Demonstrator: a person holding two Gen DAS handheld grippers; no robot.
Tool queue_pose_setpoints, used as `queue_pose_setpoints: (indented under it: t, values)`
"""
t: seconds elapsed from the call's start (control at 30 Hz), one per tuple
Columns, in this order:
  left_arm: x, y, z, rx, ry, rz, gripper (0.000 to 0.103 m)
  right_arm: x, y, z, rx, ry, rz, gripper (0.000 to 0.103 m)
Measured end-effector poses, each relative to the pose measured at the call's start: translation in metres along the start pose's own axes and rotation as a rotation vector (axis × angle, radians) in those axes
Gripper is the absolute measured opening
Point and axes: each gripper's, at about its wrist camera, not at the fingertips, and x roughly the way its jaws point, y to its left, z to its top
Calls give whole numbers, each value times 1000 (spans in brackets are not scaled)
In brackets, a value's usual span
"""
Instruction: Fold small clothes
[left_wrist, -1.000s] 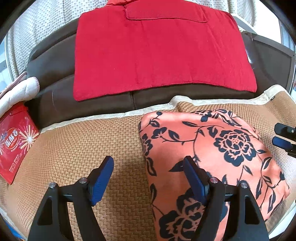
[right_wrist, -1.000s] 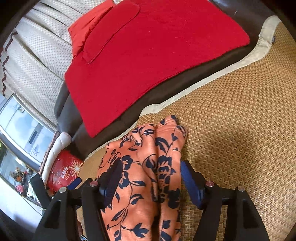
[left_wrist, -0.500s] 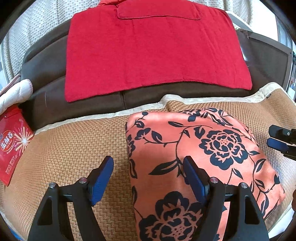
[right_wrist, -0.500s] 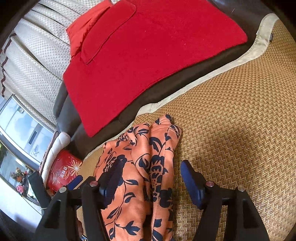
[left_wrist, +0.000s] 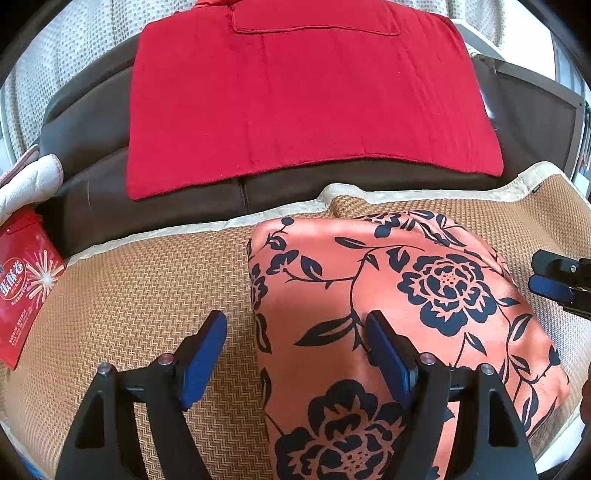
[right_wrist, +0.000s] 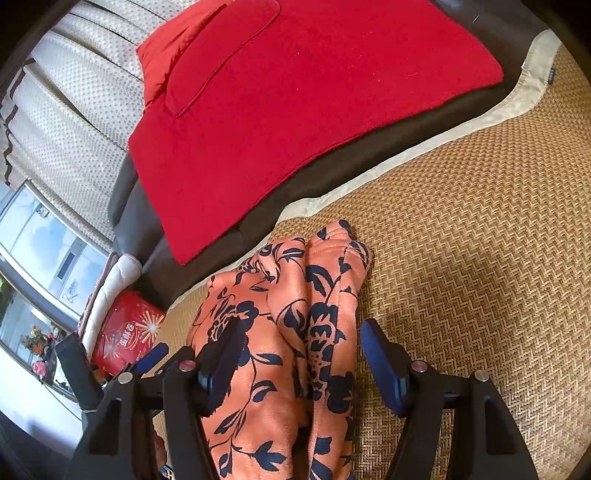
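The orange floral garment (left_wrist: 406, 295) runs lengthwise away under both gaping, empty tools, left tool (left_wrist: 295, 350) straddling its left edge, right tool (right_wrist: 299, 354) its bunched folds.

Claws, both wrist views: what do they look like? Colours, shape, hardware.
Left claw and right claw match: black angular plastic frames with triangular cut-outs, two flat fingers faced with blue pads, and silver round pins at the pivots. No cables, markings or sleeves visible.
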Motion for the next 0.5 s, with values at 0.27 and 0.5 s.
queue_pose_setpoints:
  t: [0.27, 0.5]
  values:
    - [1, 1, 0, -3, 1, 1, 78, 4, 3, 0, -9, 3, 0, 69]
    - [0, 4, -1, -9, 4, -1, 78, 6, 7, -2, -14, 4, 3, 69]
